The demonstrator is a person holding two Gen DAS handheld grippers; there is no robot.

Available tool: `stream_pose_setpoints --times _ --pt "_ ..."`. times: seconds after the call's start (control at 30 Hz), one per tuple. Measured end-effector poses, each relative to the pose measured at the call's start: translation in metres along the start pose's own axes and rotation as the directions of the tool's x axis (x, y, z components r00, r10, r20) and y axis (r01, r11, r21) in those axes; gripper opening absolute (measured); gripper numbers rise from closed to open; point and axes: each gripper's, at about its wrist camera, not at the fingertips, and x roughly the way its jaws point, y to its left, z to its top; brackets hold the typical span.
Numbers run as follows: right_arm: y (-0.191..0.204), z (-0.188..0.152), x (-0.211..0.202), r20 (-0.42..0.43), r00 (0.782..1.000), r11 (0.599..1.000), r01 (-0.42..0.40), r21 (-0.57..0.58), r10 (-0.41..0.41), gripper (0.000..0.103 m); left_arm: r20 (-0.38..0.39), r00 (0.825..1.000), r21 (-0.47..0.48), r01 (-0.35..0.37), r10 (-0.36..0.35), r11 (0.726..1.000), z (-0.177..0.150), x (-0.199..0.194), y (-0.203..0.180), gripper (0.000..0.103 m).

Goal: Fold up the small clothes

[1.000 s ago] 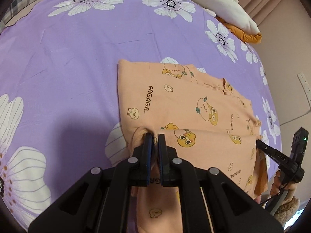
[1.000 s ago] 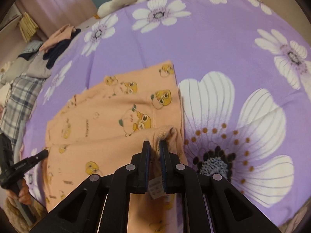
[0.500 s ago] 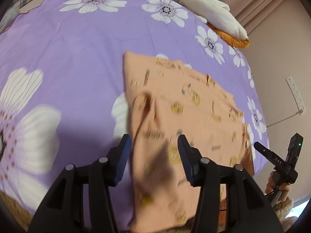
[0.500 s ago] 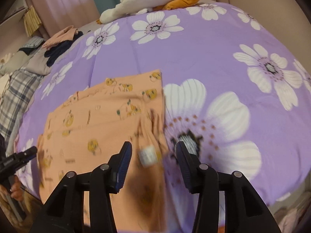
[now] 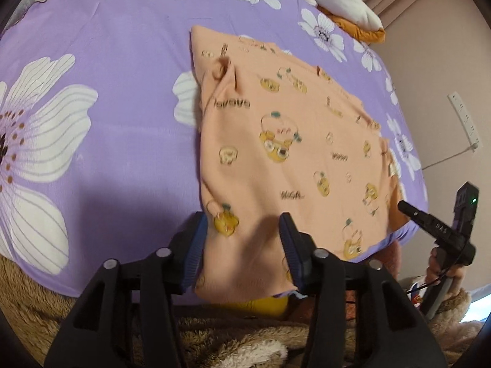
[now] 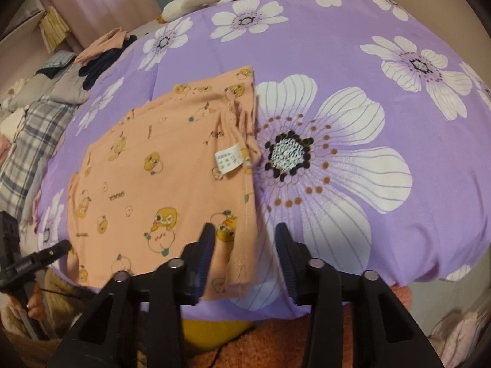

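Observation:
A small peach garment with cartoon prints (image 5: pixel 285 150) lies folded on the purple flowered bedsheet (image 5: pixel 107 70), its near edge hanging over the bed's front edge. My left gripper (image 5: pixel 244 245) is open and empty over the garment's near left corner. My right gripper (image 6: pixel 244 254) is open and empty over the garment's (image 6: pixel 159 165) near right edge. A white care label (image 6: pixel 227 158) lies face up on the garment near a bunched fold. The right gripper also shows in the left wrist view (image 5: pixel 435 230).
A white and orange bundle (image 5: pixel 346 3) lies at the far end of the bed. Plaid, grey and dark clothes (image 6: pixel 46 116) are piled at the left in the right wrist view. A brown fuzzy blanket (image 5: pixel 214 337) sits below the bed edge. A wall socket (image 5: pixel 463 116) is at right.
Both grippers were shut on the garment's corners, carried them forward, then opened and let go. Both have pulled back toward the near bed edge, leaving the garment folded.

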Motion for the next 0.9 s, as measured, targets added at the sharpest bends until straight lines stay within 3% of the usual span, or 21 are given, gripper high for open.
stream_pose_setpoints --times 0.13,0.27,0.33,0.43,0.6,0.77,0.9 --pt "0.000 -0.004 0.002 -0.008 1.000 1.000 -0.016 0.008 0.016 0.017 -0.028 0.999 -0.012 0.026 -0.027 1.000 -0.010 0.009 0.001 0.005" --pt "-0.002 -0.008 0.002 -0.016 1.000 0.999 -0.019 0.026 0.019 0.011 0.016 1.000 -0.013 0.015 -0.014 1.000 -0.010 -0.003 -0.001 0.005" --pt "-0.003 -0.007 -0.007 0.011 1.000 0.999 -0.030 0.038 0.029 0.009 0.039 0.998 -0.024 0.055 -0.054 0.998 -0.005 -0.017 -0.001 0.005" --pt "-0.003 -0.004 -0.036 0.082 0.994 0.996 -0.075 0.037 0.072 0.009 0.094 0.988 0.016 0.122 -0.123 0.992 0.001 -0.050 -0.013 0.005" --pt "0.006 0.001 -0.093 0.216 0.969 0.992 -0.124 -0.004 0.122 0.009 0.150 0.975 0.090 0.153 -0.165 0.984 0.005 -0.100 -0.035 0.005" --pt "0.016 -0.006 -0.136 0.305 0.943 0.991 -0.125 -0.040 0.131 0.009 0.154 0.967 0.121 0.185 -0.203 0.975 -0.003 -0.131 -0.044 0.005" --pt "0.022 -0.018 -0.151 0.340 0.935 0.995 -0.089 -0.042 0.098 0.009 0.145 0.972 0.135 0.166 -0.185 0.977 -0.016 -0.146 -0.047 0.005"
